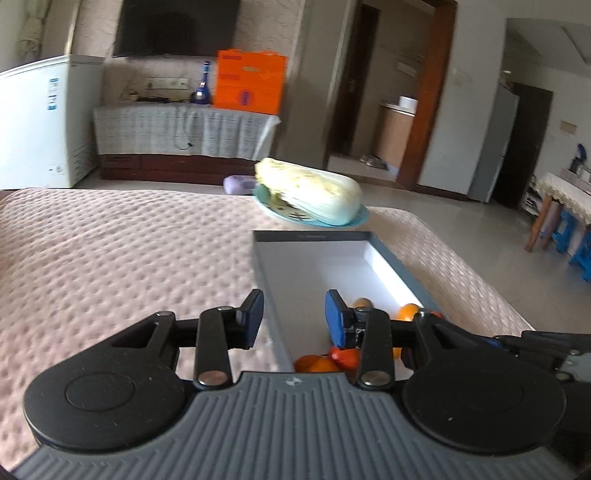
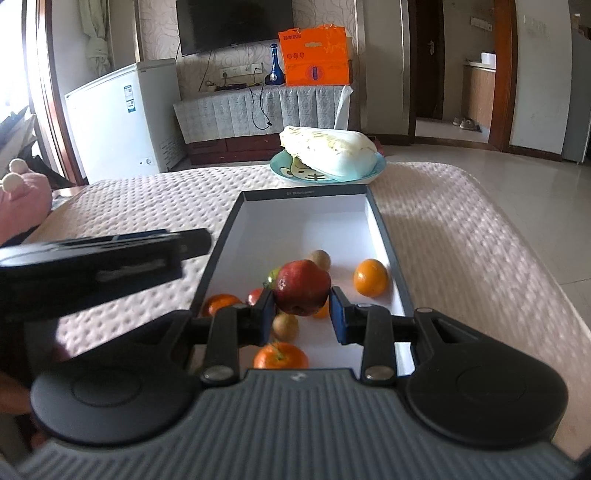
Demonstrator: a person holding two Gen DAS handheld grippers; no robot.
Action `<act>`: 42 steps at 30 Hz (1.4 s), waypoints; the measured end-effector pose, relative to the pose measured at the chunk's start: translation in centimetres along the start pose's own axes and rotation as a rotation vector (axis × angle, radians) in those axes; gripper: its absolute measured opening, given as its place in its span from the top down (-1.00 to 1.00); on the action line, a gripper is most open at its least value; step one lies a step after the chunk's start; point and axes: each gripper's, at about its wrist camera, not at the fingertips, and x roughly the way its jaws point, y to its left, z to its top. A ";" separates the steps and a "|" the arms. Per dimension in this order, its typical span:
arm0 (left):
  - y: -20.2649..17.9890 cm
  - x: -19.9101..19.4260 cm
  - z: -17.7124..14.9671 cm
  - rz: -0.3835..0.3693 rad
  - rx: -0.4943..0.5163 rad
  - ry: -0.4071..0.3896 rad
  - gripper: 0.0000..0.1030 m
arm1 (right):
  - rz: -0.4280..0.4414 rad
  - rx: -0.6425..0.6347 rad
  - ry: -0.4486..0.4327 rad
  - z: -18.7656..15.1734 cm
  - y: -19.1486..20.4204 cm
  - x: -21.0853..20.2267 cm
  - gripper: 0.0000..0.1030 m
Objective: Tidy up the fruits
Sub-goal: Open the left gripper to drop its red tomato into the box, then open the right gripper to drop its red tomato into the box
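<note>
Home: wall television (image 2: 234, 24), freezer (image 2: 122, 122)

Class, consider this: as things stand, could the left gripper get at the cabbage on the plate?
Probably yes. The left gripper is open and empty, and the cabbage lies uncovered on the plate beyond the box's low far wall.

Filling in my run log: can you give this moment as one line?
right tongs: shut on red apple, over box | left tongs: open, nothing between | oranges in box | cabbage on plate

The left gripper (image 1: 294, 315) points gently downward, its blue-padded jaws parted around nothing. The right gripper (image 2: 302, 308), just beside it, clamps a round dark-red apple (image 2: 302, 287) between its pads.
</note>
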 end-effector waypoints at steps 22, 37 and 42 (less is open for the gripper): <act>-0.3 -4.5 -2.7 0.004 0.054 0.040 -0.17 | -0.008 0.051 0.002 1.8 0.7 3.5 0.31; -1.2 -6.3 -3.4 0.002 0.109 0.051 -0.94 | 0.007 0.044 0.018 1.4 0.6 3.4 -0.12; -1.8 -7.2 -3.4 0.036 0.140 0.000 -0.99 | 0.003 0.076 -0.057 1.4 -0.5 1.2 -0.41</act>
